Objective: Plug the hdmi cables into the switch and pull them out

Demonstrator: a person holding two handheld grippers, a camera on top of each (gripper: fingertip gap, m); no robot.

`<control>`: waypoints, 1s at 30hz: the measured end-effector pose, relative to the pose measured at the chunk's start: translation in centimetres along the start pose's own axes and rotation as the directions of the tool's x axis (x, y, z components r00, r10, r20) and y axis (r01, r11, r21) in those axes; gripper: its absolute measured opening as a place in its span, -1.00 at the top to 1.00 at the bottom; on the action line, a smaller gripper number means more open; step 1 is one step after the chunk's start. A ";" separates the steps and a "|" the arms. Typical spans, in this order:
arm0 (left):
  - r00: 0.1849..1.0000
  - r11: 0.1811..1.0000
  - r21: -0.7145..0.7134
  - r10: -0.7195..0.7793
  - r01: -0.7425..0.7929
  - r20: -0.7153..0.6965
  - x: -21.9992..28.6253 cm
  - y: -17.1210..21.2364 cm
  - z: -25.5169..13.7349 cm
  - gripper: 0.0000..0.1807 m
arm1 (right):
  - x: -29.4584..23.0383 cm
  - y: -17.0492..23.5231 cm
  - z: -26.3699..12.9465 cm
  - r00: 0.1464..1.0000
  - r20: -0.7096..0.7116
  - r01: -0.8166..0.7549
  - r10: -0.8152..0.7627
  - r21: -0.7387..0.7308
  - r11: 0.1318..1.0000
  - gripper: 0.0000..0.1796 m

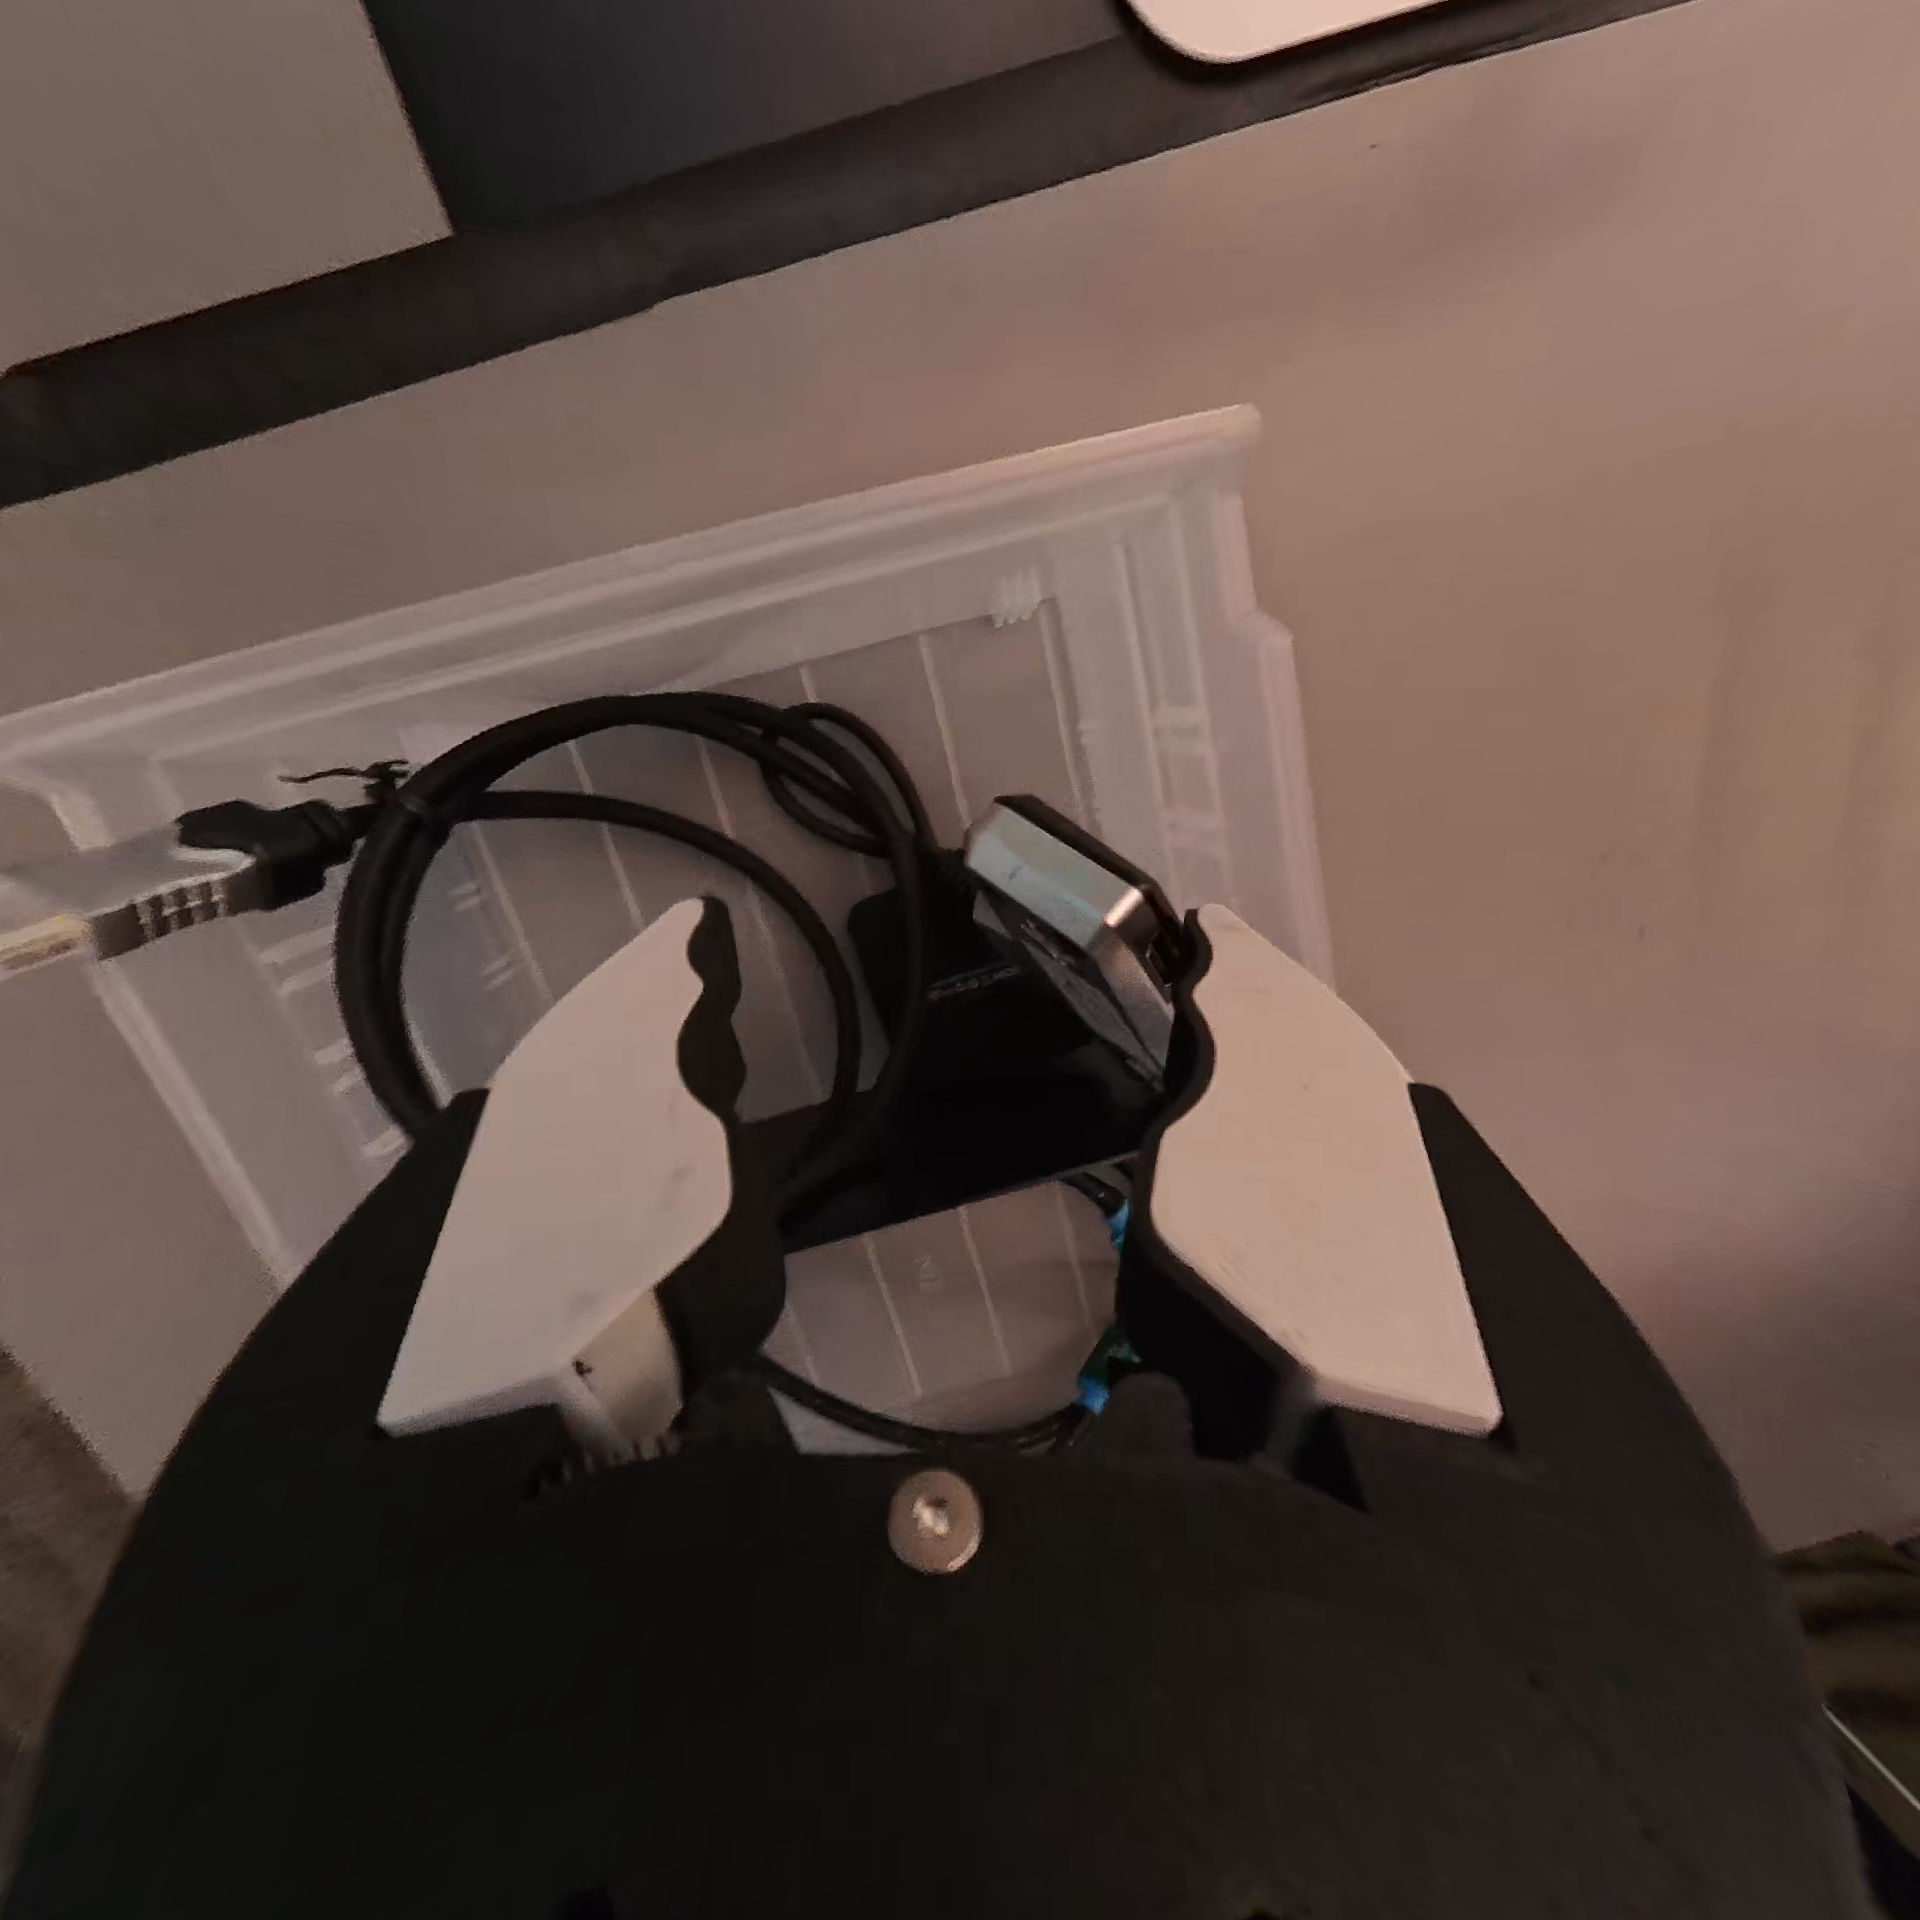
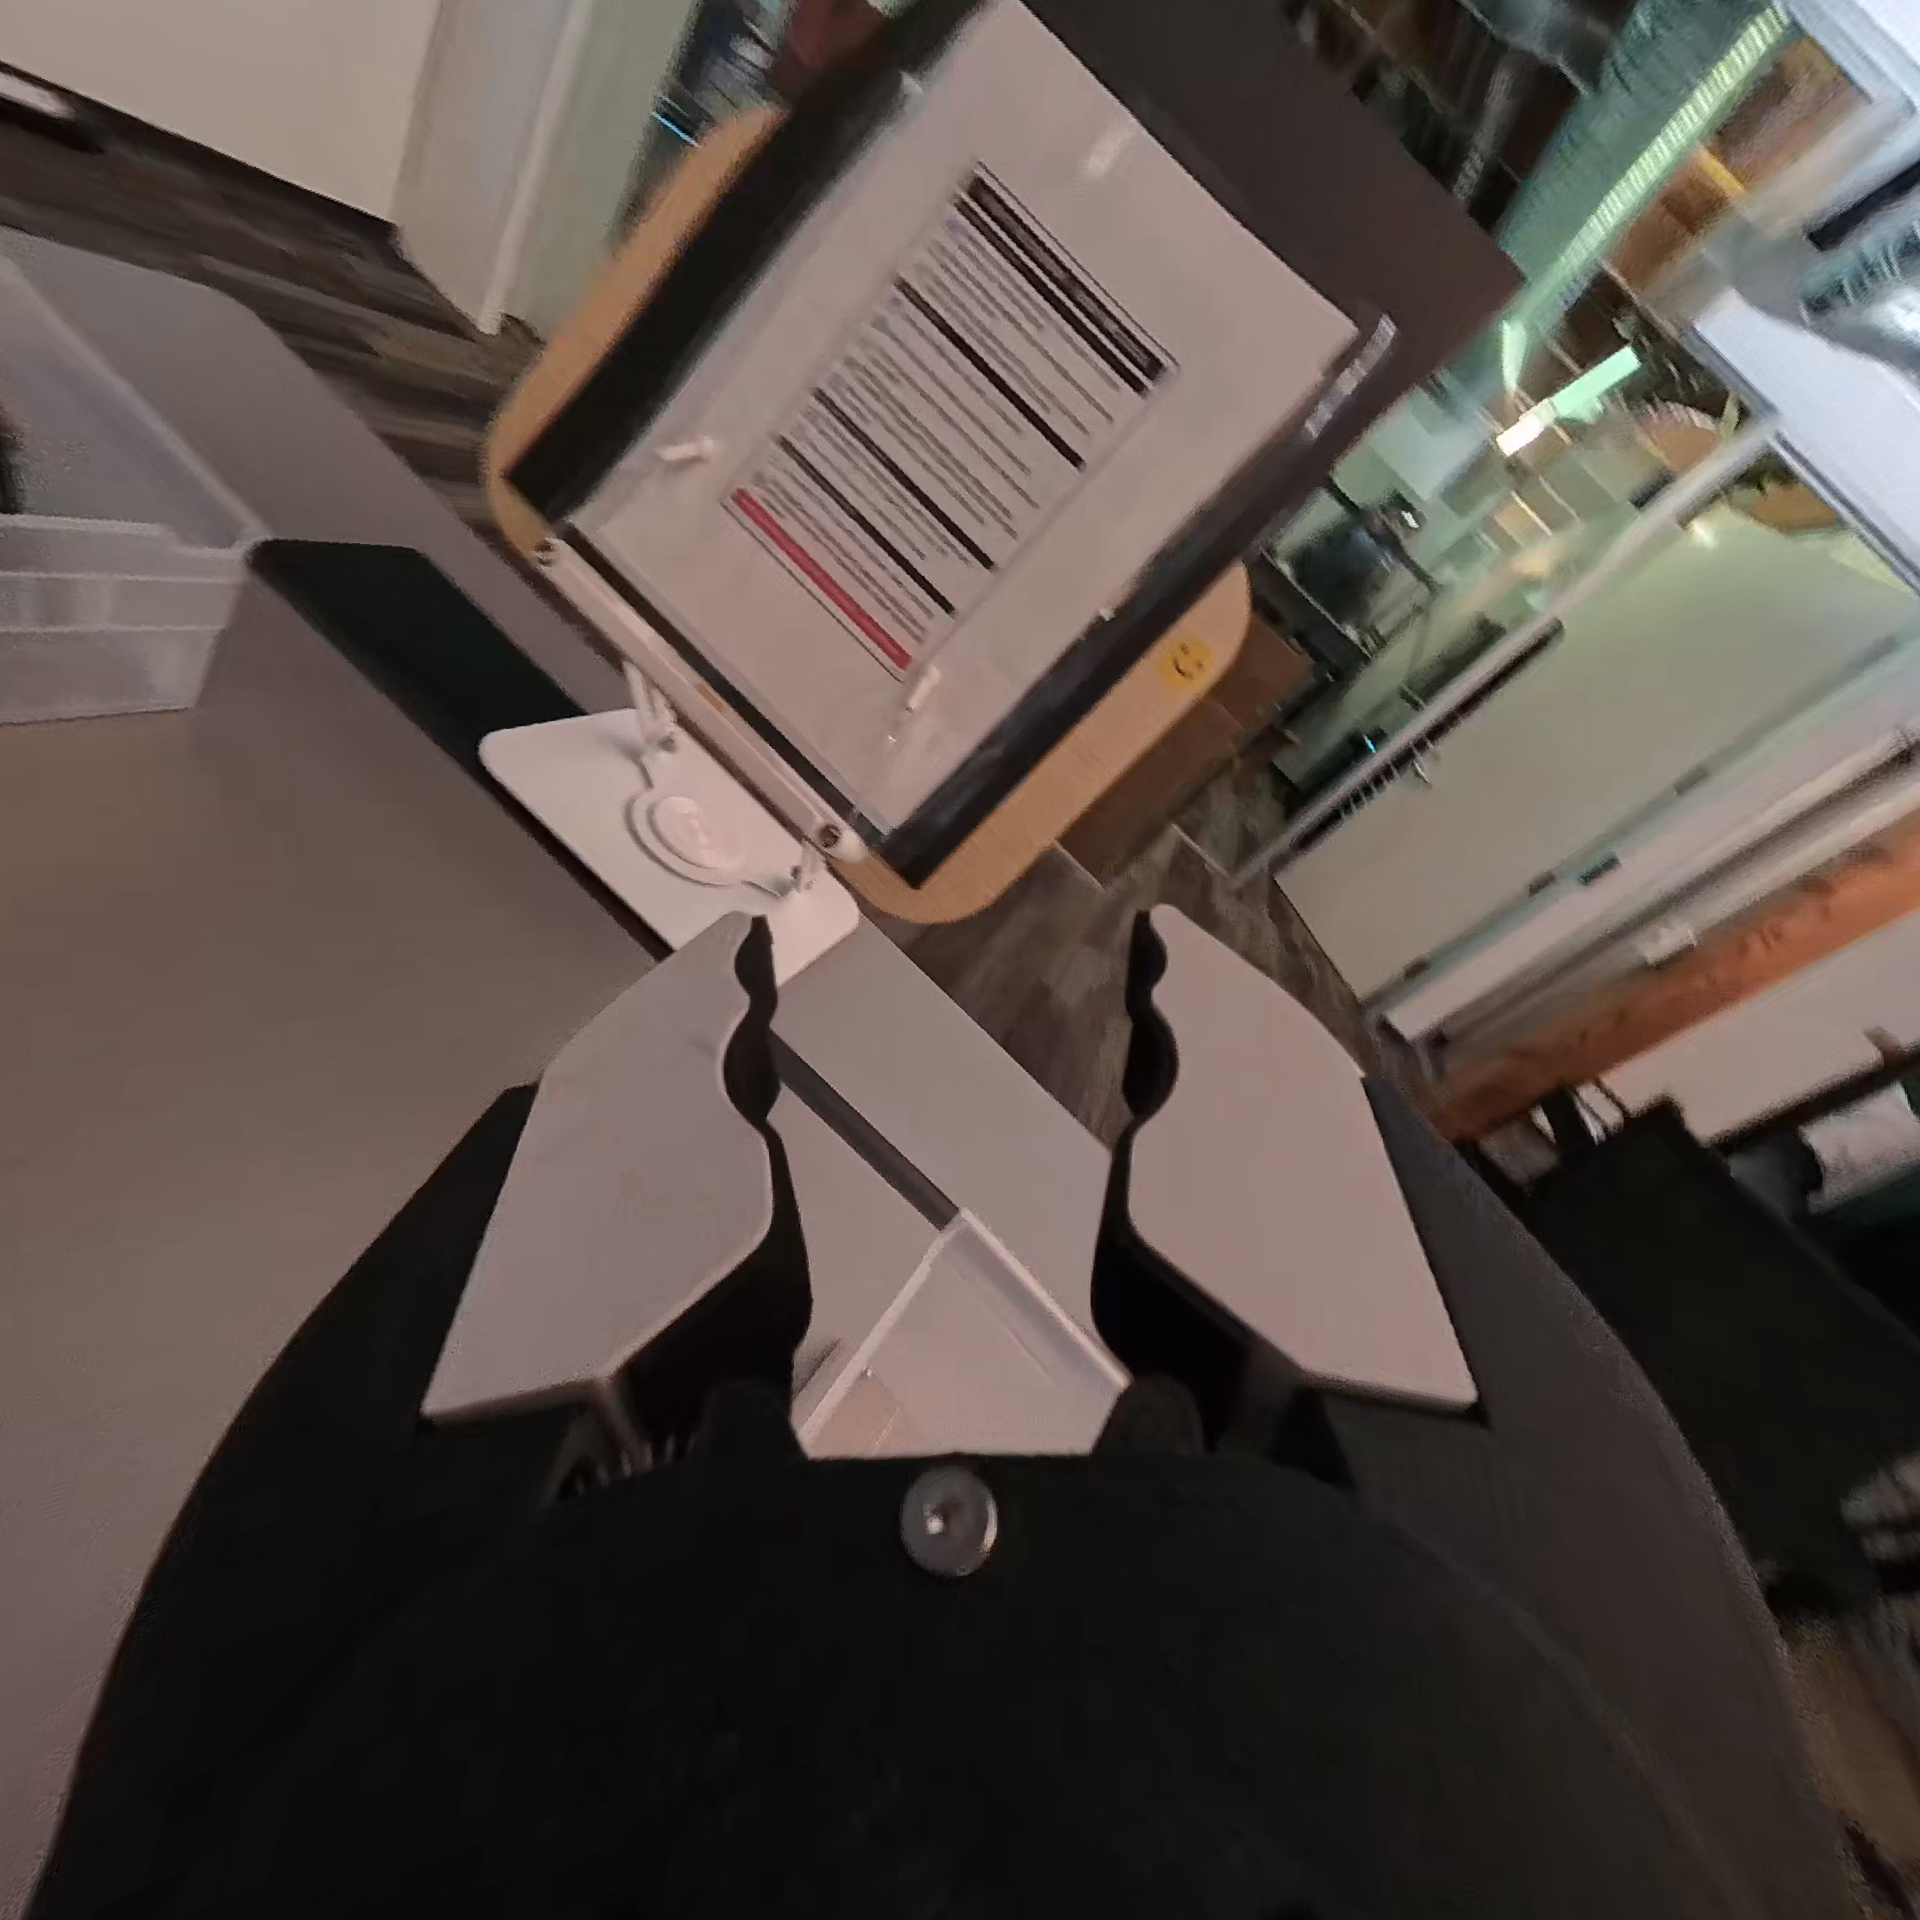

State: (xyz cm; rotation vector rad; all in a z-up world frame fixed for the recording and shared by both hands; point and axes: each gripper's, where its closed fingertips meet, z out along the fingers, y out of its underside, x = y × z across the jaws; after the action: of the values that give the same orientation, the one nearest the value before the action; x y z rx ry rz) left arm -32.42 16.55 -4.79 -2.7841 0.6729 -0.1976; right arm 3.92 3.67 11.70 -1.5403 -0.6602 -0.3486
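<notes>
Above the clear tray (image 1: pixel 727 582), my left fingers (image 1: pixel 961 925) hang spread over the switch (image 1: pixel 997 1122); right fingers (image 2: pixel 951 935) spread, idle. Next: grasp a cable plug (image 1: pixel 265 847).

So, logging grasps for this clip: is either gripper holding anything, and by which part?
Nothing is held. The left gripper hangs open over the switch and coiled cable; the right gripper is open and empty.

A coiled black HDMI cable (image 1: pixel 582 883) and a black box-shaped switch (image 1: pixel 997 1101) crowd the shallow clear plastic tray (image 1: pixel 727 603). Bare grey tabletop (image 1: pixel 1558 727) lies open on its right. A white-framed upright sign stand (image 2: pixel 883 468) blocks the table edge.
</notes>
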 end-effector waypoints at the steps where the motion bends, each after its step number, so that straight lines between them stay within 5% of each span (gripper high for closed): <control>1: 1.000 1.000 -0.003 0.008 -0.008 0.021 -0.3 0.2 -0.3 0.12 | 0.6 0.4 0.2 0.999 -0.036 -0.039 0.038 -0.026 0.999 0.27; 7: 0.998 0.999 -0.010 -0.042 0.042 0.040 -1.3 1.5 -1.2 0.26 | 0.3 1.5 1.2 0.996 -0.085 -0.049 0.040 -0.105 0.993 0.28; 17: 0.881 0.928 -0.155 -0.372 0.340 -0.293 1.2 2.6 0.8 0.48 | -1.4 0.1 1.1 0.999 -0.046 -0.019 0.016 -0.076 0.997 0.29; 22: 0.832 0.910 -0.218 -0.412 0.353 -0.372 1.9 2.9 0.6 0.72 | -1.6 -0.1 1.0 0.999 -0.034 -0.014 0.012 -0.070 0.997 0.29; 30: 0.843 0.941 -0.195 -0.335 0.276 -0.421 2.1 3.0 -0.2 0.72 | -1.9 -0.3 1.0 1.000 -0.012 -0.025 0.025 -0.059 0.998 0.29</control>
State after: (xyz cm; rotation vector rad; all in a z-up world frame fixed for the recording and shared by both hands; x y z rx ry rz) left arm -31.93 12.95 -5.29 -2.9779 0.3278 -0.9198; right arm 2.08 4.28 10.72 -1.6006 -0.6265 -0.3603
